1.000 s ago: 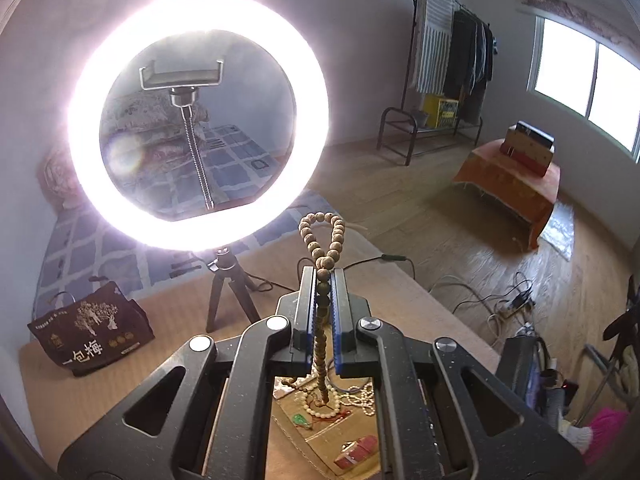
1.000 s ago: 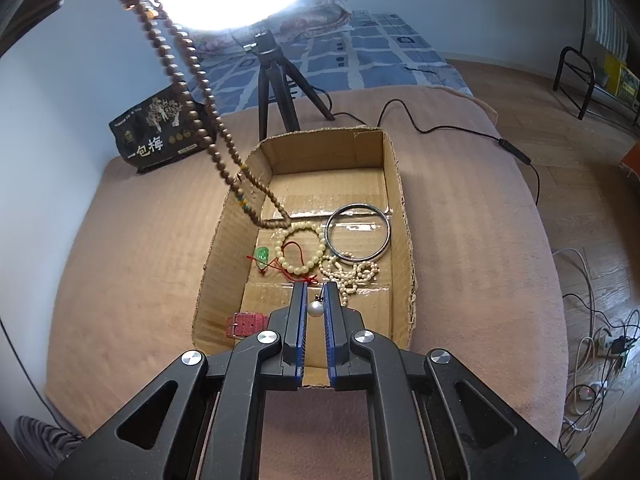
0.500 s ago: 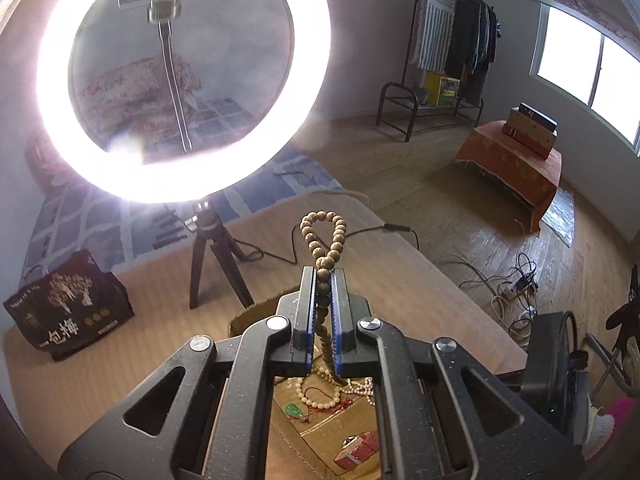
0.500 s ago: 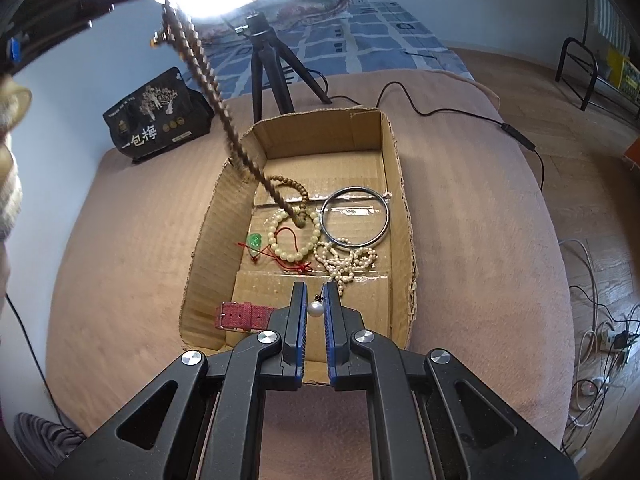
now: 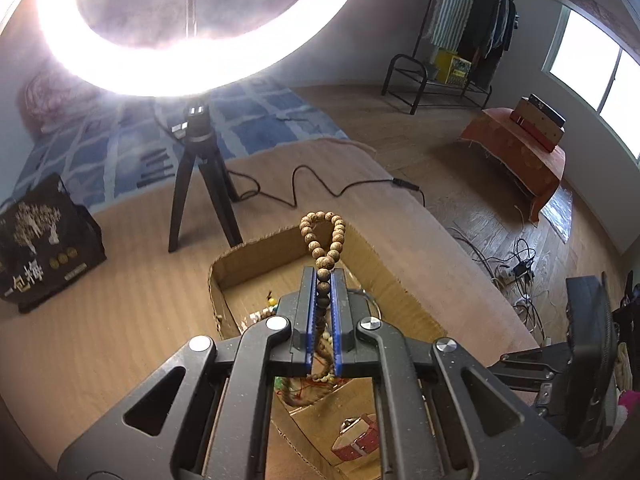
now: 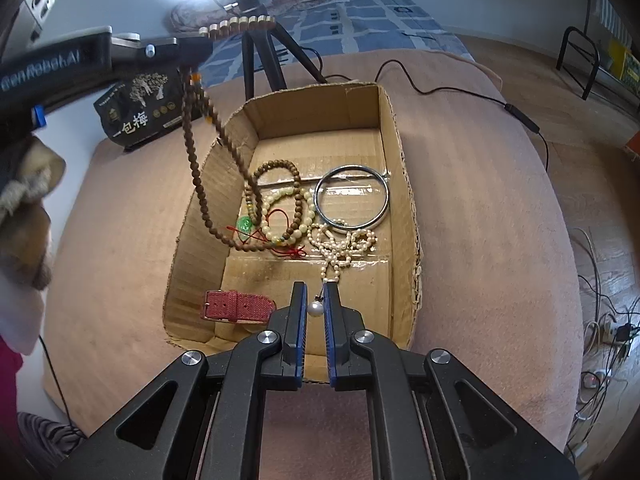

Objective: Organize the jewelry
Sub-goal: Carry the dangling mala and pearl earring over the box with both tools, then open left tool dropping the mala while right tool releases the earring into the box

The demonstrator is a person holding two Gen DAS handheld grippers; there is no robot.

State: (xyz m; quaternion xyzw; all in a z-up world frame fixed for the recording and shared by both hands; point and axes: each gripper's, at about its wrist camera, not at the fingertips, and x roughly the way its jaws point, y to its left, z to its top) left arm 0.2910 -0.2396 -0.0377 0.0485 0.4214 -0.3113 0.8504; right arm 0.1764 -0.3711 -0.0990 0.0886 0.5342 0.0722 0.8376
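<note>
My left gripper [image 5: 324, 276] is shut on a long brown wooden bead necklace [image 5: 325, 240]. In the right wrist view the left gripper [image 6: 188, 50] is at the upper left, above the box, and the necklace [image 6: 200, 184] hangs down, its lower loops resting inside the cardboard box [image 6: 394, 128]. My right gripper [image 6: 316, 292] is shut on a small pearl pendant [image 6: 315, 308] over the box's near end. In the box lie a cream bead bracelet [image 6: 306, 216], a silver bangle [image 6: 352, 198], a pearl strand [image 6: 340, 242], a green pendant on red cord [image 6: 244, 224] and a red watch strap [image 6: 236, 306].
The box sits on a tan cloth-covered table [image 6: 480, 220]. A ring light on a black tripod [image 5: 200, 168] stands behind the box, with its cable [image 5: 320, 192] trailing right. A black printed bag [image 5: 36, 248] sits at the left. Floor with cables [image 5: 516, 264] lies to the right.
My left gripper has come down and forward over the box, and more of the wooden necklace has coiled onto the box floor. The right gripper has stayed put with the pendant.
</note>
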